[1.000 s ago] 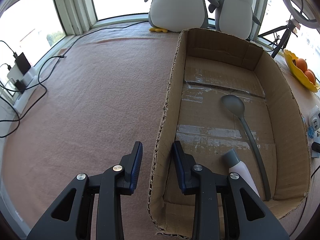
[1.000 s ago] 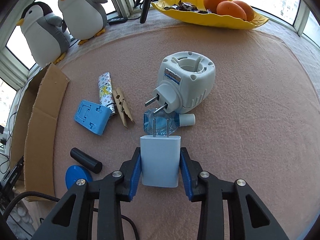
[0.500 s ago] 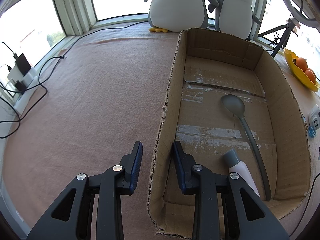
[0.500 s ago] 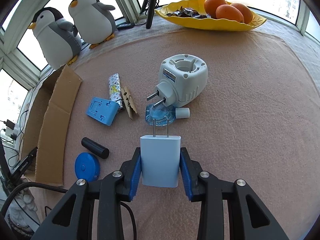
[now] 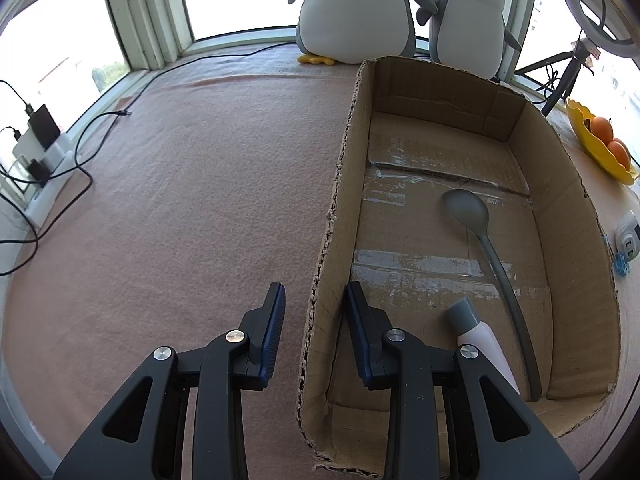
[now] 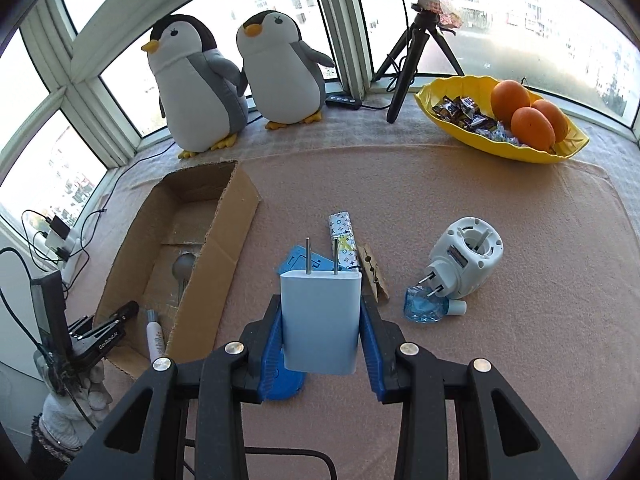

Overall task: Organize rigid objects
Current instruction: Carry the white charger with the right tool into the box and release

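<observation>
My right gripper (image 6: 320, 304) is shut on a white plug charger (image 6: 320, 332), prongs pointing away, held above the pink cloth. To its left lies the open cardboard box (image 6: 224, 232), holding a grey spoon (image 5: 468, 208) and a pink tube with a grey cap (image 5: 480, 332). My left gripper (image 5: 315, 300) straddles the box's left wall (image 5: 340, 184), one finger inside and one outside, with a gap on both sides of the cardboard. The right wrist view also shows the left gripper (image 6: 116, 320) at the box's near corner.
Behind the charger lie a blue stand (image 6: 294, 260), a patterned roll (image 6: 342, 232), a wooden clothespin (image 6: 372, 276), a white plug-in device (image 6: 466, 260) and a blue refill bottle (image 6: 424, 306). A blue disc (image 6: 284, 384) sits under the fingers. Yellow fruit bowl (image 6: 500, 140), tripod and two plush penguins (image 6: 200, 88) stand at the back.
My right gripper has risen with the charger and swung left, so the box and penguins now fill more of its view. The left gripper has not moved.
</observation>
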The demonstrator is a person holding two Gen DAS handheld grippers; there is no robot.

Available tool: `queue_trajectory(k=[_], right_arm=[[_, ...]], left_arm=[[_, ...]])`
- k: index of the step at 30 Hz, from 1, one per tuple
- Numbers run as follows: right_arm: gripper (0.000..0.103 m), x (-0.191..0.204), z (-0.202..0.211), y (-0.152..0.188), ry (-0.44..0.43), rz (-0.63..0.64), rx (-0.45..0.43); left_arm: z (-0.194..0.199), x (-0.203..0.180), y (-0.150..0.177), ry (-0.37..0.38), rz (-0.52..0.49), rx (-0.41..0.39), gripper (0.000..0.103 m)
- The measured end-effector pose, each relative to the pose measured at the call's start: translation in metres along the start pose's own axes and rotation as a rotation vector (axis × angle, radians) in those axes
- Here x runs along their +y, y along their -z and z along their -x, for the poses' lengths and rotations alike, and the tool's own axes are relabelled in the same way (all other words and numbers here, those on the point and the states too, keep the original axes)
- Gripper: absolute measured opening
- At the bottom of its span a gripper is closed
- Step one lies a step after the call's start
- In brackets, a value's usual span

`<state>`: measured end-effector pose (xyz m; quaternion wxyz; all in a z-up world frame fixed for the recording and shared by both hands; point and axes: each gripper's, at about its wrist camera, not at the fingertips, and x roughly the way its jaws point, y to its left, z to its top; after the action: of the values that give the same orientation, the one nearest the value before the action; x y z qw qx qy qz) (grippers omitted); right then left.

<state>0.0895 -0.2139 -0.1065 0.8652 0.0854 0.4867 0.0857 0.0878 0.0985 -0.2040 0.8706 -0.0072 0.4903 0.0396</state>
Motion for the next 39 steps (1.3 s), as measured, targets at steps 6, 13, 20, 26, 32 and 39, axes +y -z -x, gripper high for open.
queue_trajectory(k=[6, 13, 20, 26, 32, 39], right_arm=[[0.033, 0.039, -0.010, -0.008, -0.062, 0.067, 0.015], [0.033, 0.081, -0.029, -0.012, -0.108, 0.139, 0.040], [0.033, 0.107, -0.048, -0.013, -0.120, 0.186, 0.065], [0.033, 0.120, -0.064, -0.012, -0.115, 0.205, 0.086], [0.032, 0.125, -0.074, -0.013, -0.104, 0.211, 0.099], [0.032, 0.130, -0.081, -0.012, -0.093, 0.227, 0.104]], left_arm=[[0.000, 0.000, 0.001, 0.001, -0.001, -0.004, 0.030], [0.001, 0.000, 0.001, 0.000, -0.003, -0.005, 0.030], [0.001, 0.000, 0.001, -0.002, -0.003, -0.008, 0.030], [0.001, -0.001, 0.001, -0.005, -0.006, -0.009, 0.030], [0.001, -0.001, 0.001, -0.006, -0.008, -0.011, 0.030], [0.002, -0.001, 0.001, -0.007, -0.008, -0.011, 0.030]])
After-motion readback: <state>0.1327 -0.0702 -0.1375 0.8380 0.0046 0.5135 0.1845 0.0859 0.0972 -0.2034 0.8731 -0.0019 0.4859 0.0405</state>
